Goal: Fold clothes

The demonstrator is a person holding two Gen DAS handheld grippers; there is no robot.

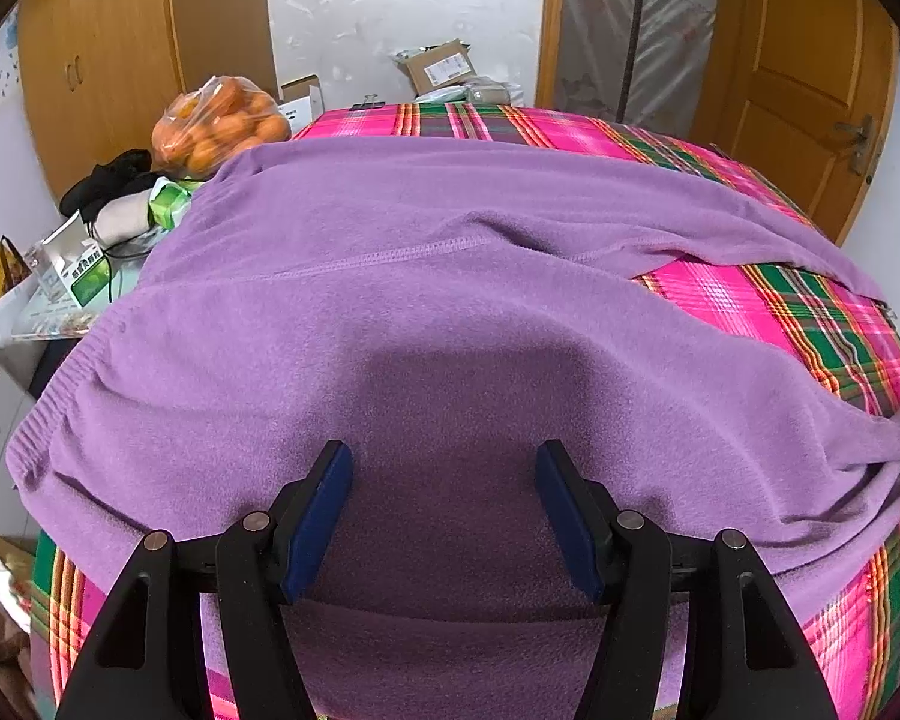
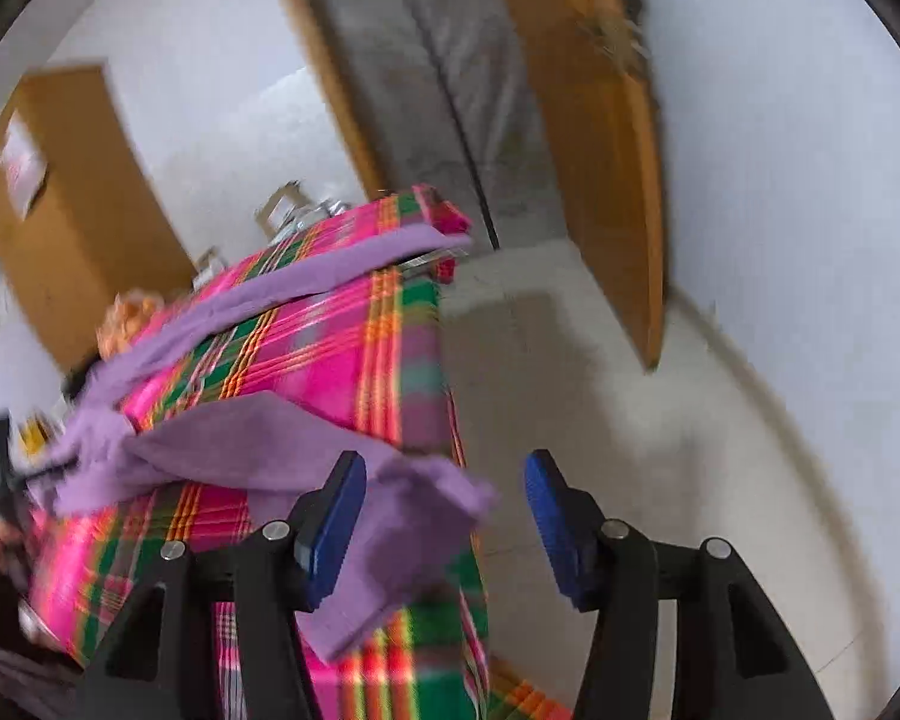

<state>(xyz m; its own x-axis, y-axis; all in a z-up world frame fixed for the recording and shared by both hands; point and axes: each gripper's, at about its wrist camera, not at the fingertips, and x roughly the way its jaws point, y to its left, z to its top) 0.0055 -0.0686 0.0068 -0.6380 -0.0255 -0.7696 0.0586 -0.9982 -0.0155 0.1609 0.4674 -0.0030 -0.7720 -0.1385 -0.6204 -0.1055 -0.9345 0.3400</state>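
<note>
A purple fleece garment point(image 1: 390, 300) lies spread over a table with a pink and green plaid cloth point(image 1: 810, 324). My left gripper point(image 1: 444, 462) is open just above the garment's near part, holding nothing. In the blurred right wrist view the same garment point(image 2: 258, 438) shows two long parts across the plaid cloth point(image 2: 354, 354). One end hangs over the table's near corner. My right gripper point(image 2: 444, 480) is open at that corner, the hanging end between and below its fingers, not gripped.
A bag of oranges point(image 1: 222, 126), black cloth and small boxes crowd a side surface at the left. Cardboard boxes point(image 1: 441, 66) stand behind the table. A wooden door point(image 1: 810, 78) is at the right. Grey floor point(image 2: 630, 390) lies beside the table.
</note>
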